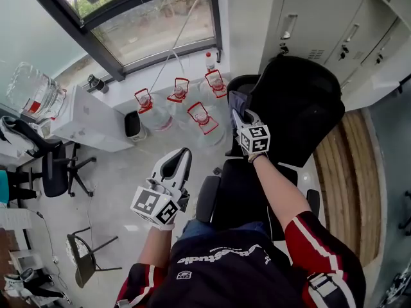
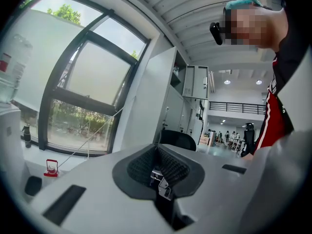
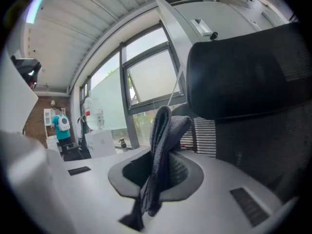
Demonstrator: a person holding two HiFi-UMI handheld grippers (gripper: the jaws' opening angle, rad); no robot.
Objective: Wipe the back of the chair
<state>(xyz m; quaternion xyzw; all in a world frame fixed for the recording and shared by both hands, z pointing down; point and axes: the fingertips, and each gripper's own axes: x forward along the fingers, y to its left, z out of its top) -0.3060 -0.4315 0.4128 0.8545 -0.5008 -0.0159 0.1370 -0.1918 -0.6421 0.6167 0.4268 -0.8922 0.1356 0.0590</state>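
Observation:
A black office chair stands in front of me, its back (image 1: 302, 108) rising to the right of my right gripper (image 1: 239, 114). That gripper is shut on a dark grey cloth (image 1: 237, 101), held just left of the chair back's edge. In the right gripper view the folded cloth (image 3: 163, 140) sticks up from between the jaws, with the headrest (image 3: 248, 77) and mesh back (image 3: 273, 145) close on the right. My left gripper (image 1: 183, 155) hangs lower left over the floor, shut with nothing in it. The left gripper view shows its pads (image 2: 168, 168) pressed together and the chair (image 2: 178, 139) beyond.
Several water jugs with red handles (image 1: 192, 111) stand on the floor under the window. Grey lockers (image 1: 321, 18) are behind the chair, a wooden platform (image 1: 350, 172) to its right. A white cabinet (image 1: 90, 120) and another black chair (image 1: 58, 169) are at the left.

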